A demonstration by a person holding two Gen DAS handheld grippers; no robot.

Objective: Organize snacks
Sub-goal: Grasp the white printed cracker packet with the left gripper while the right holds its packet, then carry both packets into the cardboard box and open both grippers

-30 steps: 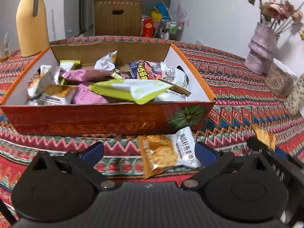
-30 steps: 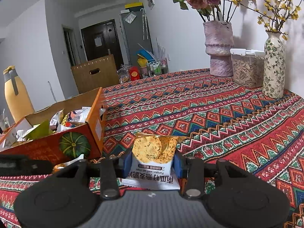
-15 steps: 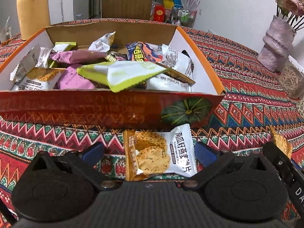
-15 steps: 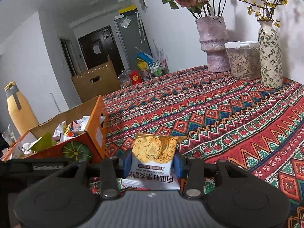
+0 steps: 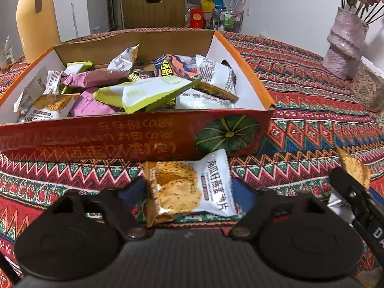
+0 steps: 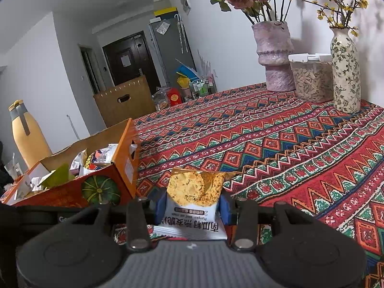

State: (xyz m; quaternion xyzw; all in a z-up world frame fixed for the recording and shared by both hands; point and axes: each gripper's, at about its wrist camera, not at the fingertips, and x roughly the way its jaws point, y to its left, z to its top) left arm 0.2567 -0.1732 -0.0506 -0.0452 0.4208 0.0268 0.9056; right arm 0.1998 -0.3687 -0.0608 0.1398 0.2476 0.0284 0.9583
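My left gripper (image 5: 189, 189) has just been closing, its jaws about half apart and flanking a cracker packet (image 5: 192, 187) that lies on the tablecloth (image 5: 312, 124) just before the snack box (image 5: 134, 136); I cannot tell whether the pads touch it. My right gripper (image 6: 192, 206) is clamped on a second cracker packet (image 6: 194, 194), held upright. Only the left view looks into the box, heaped with wrappers; only the right shows the floral vase (image 6: 345, 69) and seed jar (image 6: 312, 79). Also present: pink vase (image 6: 276, 55), yellow flask (image 5: 36, 19).
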